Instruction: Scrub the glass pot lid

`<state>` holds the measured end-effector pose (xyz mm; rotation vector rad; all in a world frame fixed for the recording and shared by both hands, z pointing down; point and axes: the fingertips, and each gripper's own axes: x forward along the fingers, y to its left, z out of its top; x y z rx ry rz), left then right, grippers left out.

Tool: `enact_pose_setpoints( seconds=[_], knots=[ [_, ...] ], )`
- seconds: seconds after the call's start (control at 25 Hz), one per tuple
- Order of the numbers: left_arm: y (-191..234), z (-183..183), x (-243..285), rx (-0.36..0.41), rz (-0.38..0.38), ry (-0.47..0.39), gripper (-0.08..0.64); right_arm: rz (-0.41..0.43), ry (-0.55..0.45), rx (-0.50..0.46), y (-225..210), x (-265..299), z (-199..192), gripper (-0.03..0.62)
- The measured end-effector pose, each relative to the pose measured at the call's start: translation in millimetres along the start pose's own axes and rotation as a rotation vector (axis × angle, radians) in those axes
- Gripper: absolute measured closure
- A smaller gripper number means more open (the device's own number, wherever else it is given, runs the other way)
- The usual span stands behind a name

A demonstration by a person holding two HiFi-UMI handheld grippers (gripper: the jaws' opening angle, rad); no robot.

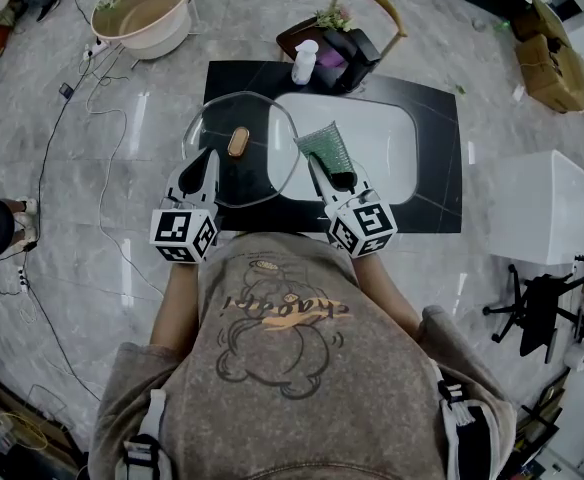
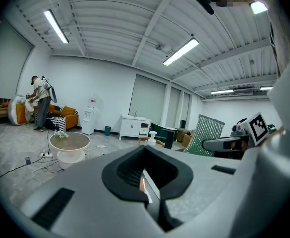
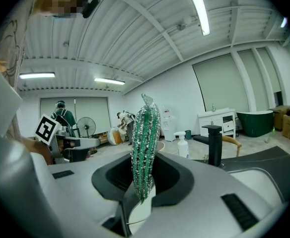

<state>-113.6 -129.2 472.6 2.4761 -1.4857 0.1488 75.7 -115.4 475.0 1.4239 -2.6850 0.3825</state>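
Getting set to scrub: clamping glass pot lid point(image 1: 260, 173) rim in left gripper point(image 1: 209, 161), pinching scourer point(image 1: 326, 145) in right gripper point(image 1: 334, 176). Next, probably pressing scourer onto the glass.

We see the left gripper point(image 2: 147, 171) with its jaws closed on the thin edge of the glass pot lid point(image 2: 143, 183). To its right, the right gripper point(image 2: 208, 145) grips an upright green scrubbing cloth point(image 2: 208, 132). A cream basin point(image 2: 69, 152) sits on the floor beyond.

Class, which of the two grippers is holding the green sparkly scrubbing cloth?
The right gripper: its jaws clamp the green sparkly scrubbing cloth, which stands upright between them. The left gripper grips the rim of the round glass pot lid instead.
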Motion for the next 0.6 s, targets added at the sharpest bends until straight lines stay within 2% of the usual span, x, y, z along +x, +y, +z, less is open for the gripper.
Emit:
enact_pose_setpoints(
  seconds=[0.6],
  knots=[
    [6.1, -1.5, 0.0, -0.014, 0.013, 0.002, 0.551, -0.009, -0.006, 0.005, -0.8, 4.2, 3.2, 0.5]
  ],
)
